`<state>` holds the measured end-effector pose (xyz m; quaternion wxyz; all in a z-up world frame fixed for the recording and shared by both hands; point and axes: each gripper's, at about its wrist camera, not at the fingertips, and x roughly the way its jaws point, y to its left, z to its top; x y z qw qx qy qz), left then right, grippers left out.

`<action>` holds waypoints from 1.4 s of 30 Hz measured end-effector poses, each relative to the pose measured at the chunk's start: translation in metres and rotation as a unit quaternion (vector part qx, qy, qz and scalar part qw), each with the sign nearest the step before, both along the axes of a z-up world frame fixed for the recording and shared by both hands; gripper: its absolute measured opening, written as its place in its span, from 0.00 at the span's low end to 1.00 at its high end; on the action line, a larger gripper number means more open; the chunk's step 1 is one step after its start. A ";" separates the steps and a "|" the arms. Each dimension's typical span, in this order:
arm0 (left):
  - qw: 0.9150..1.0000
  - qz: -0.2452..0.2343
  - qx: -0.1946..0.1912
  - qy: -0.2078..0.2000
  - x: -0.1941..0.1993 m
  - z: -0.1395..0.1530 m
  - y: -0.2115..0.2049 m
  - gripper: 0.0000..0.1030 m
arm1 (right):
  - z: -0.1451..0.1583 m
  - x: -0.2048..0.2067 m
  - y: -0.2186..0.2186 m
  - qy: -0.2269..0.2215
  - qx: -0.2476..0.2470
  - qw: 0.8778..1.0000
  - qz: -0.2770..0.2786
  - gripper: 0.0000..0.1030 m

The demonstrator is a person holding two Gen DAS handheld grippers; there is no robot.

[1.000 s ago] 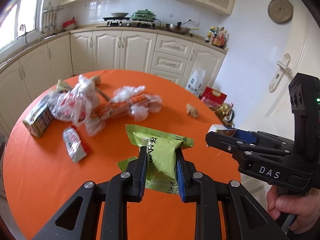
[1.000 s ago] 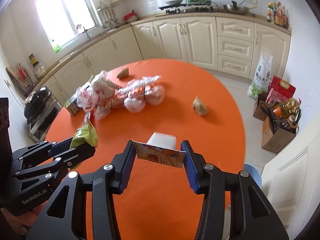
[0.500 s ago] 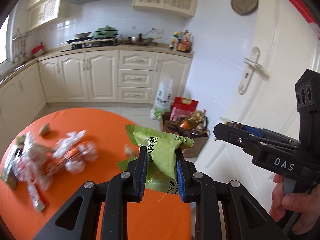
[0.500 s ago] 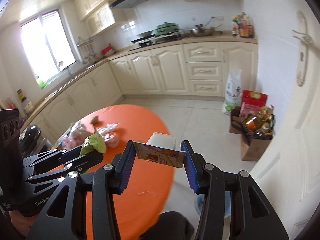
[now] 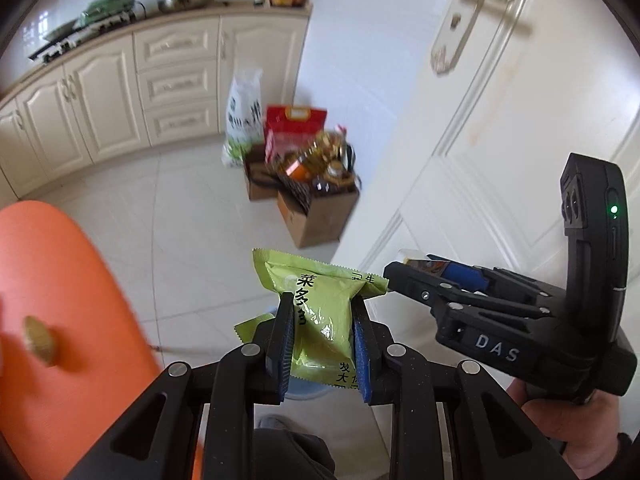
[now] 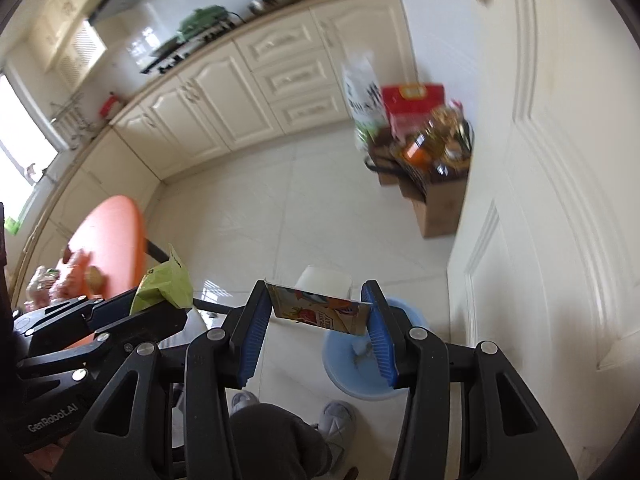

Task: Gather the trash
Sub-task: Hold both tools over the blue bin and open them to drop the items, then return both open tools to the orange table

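Trash fills both tools: the left gripper [image 5: 322, 336] has its jaws clenched narrow on a green snack packet [image 5: 324, 312], and the right gripper [image 6: 316, 336] holds a small printed carton [image 6: 320, 312] in jaws set wider. Both hang over the tiled floor [image 6: 304, 200]. Below the carton stands a pale blue bin [image 6: 344, 368]. Left lies the orange surface [image 5: 60, 280]; farther off, a cardboard box [image 5: 316, 216] by the white door [image 5: 500, 140].

I read "DAS" in white on the side of the right gripper [image 5: 404, 276] and "GenRobot.AI" on the left gripper [image 6: 160, 312]. The green packet [image 5: 326, 320] carries black Chinese characters, "菜多" among them.
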<state>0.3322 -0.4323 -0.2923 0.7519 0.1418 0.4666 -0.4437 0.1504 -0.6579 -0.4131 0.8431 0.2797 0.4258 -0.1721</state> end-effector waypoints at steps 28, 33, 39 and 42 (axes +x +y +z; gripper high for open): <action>0.989 0.010 0.144 -0.007 0.023 -0.074 -0.137 0.90 | -0.103 -0.007 -0.061 0.043 0.116 0.987 -0.103 0.98; 0.993 0.018 0.113 -0.029 0.002 -0.043 -0.105 0.92 | -0.069 -0.014 -0.054 0.020 0.103 0.988 -0.110 1.00; 0.996 0.036 0.051 -0.065 -0.026 0.008 -0.044 0.94 | -0.006 -0.024 -0.035 -0.043 0.092 0.989 -0.104 1.00; 0.994 0.056 0.020 -0.090 -0.038 0.037 0.000 0.94 | 0.034 -0.026 -0.017 -0.081 0.081 0.989 -0.089 1.00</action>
